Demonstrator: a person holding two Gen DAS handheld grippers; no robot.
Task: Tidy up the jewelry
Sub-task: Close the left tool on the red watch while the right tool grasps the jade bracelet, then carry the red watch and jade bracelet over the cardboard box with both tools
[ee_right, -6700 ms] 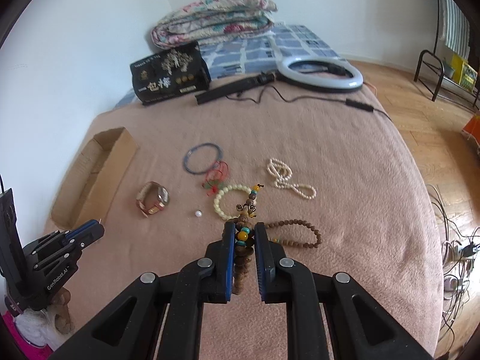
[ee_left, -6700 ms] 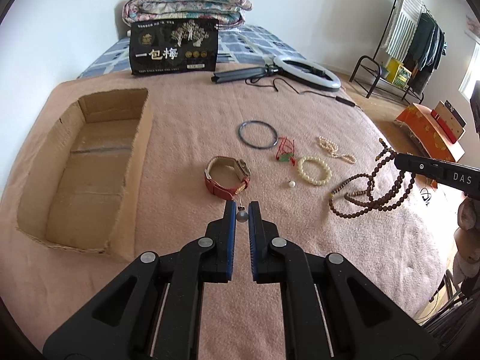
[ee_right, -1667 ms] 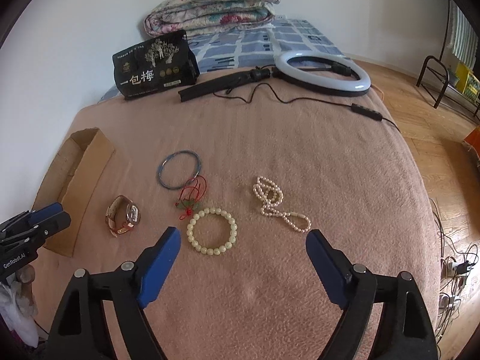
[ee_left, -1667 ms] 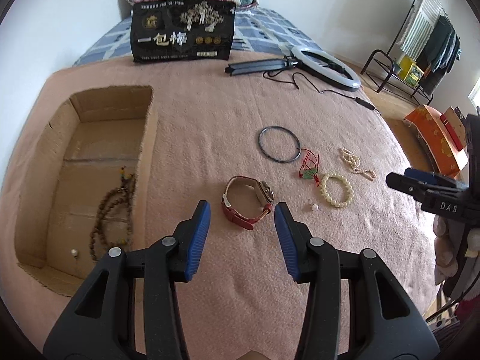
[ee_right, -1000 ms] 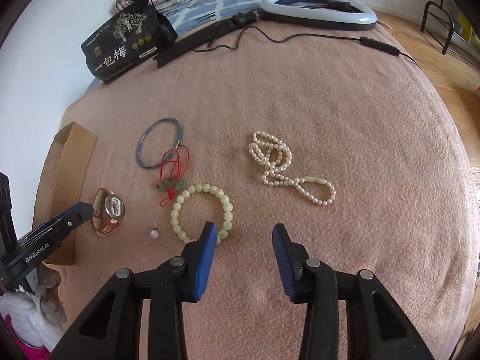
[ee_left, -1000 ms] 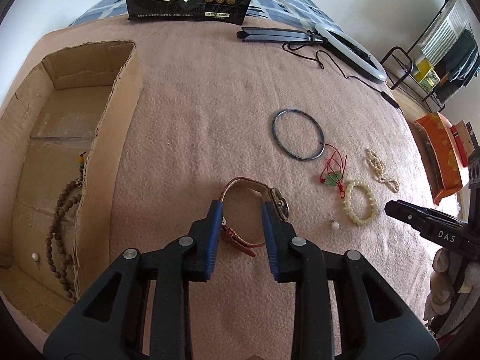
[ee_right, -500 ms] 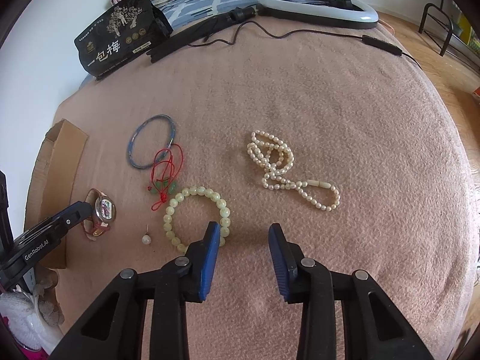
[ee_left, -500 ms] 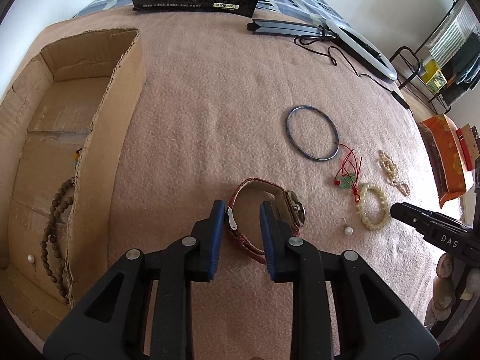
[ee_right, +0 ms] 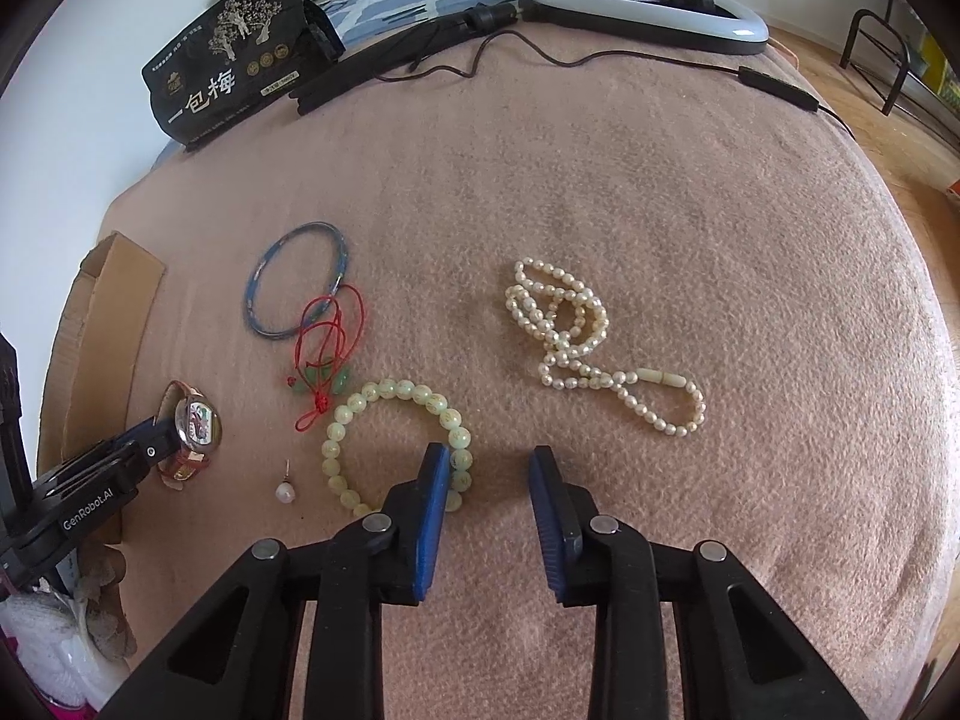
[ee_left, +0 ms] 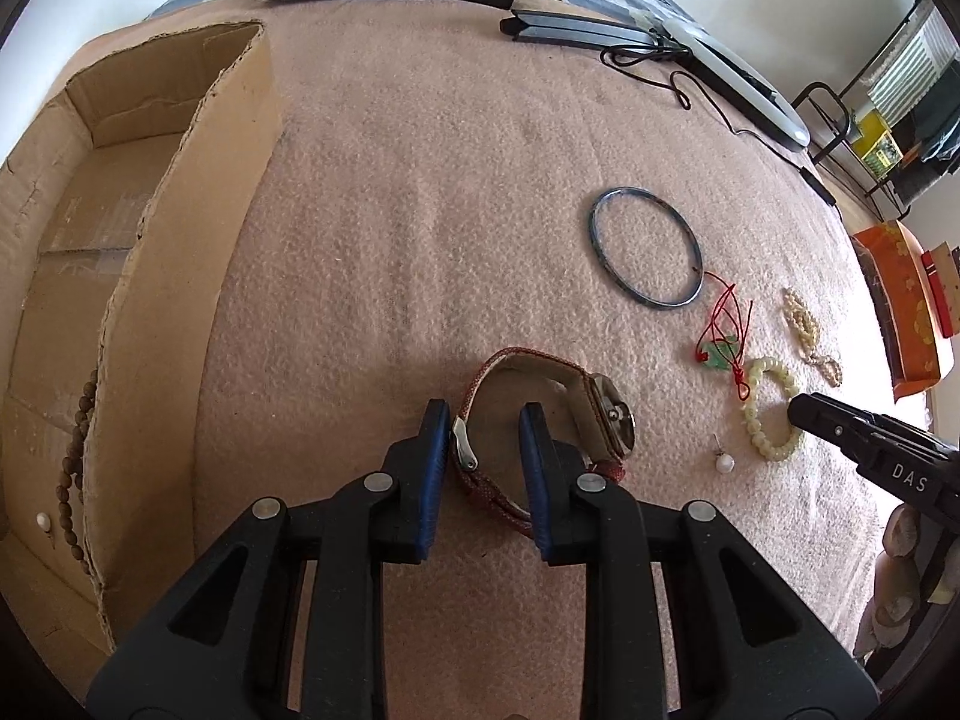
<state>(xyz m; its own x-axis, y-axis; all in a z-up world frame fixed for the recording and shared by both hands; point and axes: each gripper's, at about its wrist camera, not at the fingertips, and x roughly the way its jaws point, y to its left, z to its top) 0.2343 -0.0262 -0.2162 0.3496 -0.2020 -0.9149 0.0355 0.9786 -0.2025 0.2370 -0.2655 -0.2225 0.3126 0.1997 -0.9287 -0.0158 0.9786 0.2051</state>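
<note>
Stowed so far: a brown bead string (ee_left: 77, 468) and a small pearl (ee_left: 42, 521) are seen lying inside the cardboard box (ee_left: 174, 276), which stands at the left side of the bed (ee_left: 420, 180).
Left gripper (ee_left: 483, 441): it is lowered over the watch (ee_left: 558, 414), which lies just beside the box; one side of the red strap stands between the fingers, with a gap showing at each pad, so the strap is not judged to be clamped yet.
Right gripper (ee_right: 489, 480): its jaws have just been closing; they are parted, the left finger rests at the rim of the pale green bead bracelet (ee_right: 396, 444), and nothing is gripped between them.
Left on the bed: the blue bangle (ee_right: 297, 279), the red cord pendant (ee_right: 327, 354), the pearl earring (ee_right: 286, 489), the pearl necklace (ee_right: 591, 348), besides the watch and the green bracelet.
Progress: the task is judged to be at an early stage, with two pieces boxed and six left out.
Next in hand: the watch and the green bracelet are judged to be the pieces about to be picked up.
</note>
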